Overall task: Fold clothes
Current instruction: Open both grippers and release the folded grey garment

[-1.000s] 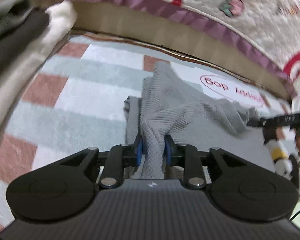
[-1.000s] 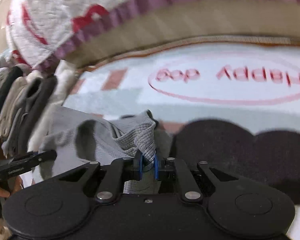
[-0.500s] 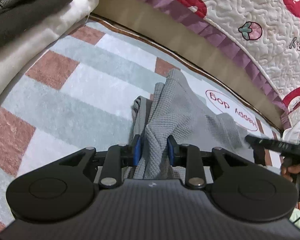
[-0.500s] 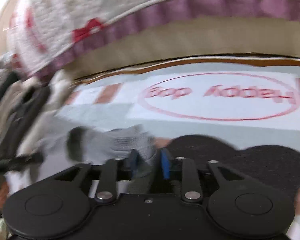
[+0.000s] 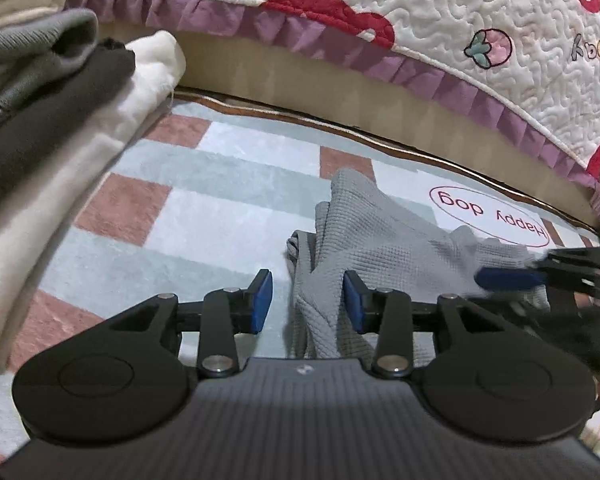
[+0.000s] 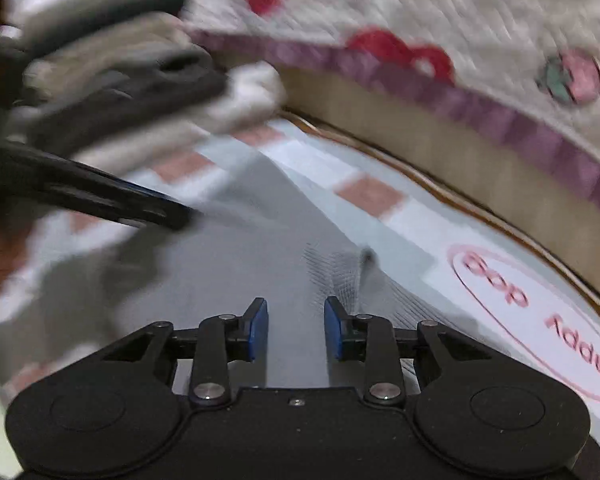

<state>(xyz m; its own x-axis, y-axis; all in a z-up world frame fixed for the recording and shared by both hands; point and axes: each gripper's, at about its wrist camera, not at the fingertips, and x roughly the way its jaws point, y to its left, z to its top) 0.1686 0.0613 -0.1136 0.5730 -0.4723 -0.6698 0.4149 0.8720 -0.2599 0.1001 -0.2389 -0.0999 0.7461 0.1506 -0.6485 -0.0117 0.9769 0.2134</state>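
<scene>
A grey waffle-knit garment lies bunched on a checked rug of pale blue, white and dusty-pink squares, in the lower middle of the left wrist view. One ridge of the cloth rises between the blue pads of the left claw, but the pads stand apart on either side of it and do not pinch it; the claw is released. At the right edge of the same view the other tool's blue-tipped finger reaches in, blurred, just over the far corner of the garment.

The right wrist view is smeared by motion. There the right claw is also spread wide, with nothing between its pads, and the grey cloth lies spread flat under and ahead of it. The left tool crosses the left side of that frame as a dark bar.

On the rug, towards the right of both views, a red oval outline with the words "Happy dog" is printed, seen upside down. Beyond the rug runs a tan bed base, and over it hangs a white quilted bedspread with red patches and a purple ruffled hem. In the upper left sits a stack of folded clothes in cream, grey and charcoal, resting on the rug's edge.
</scene>
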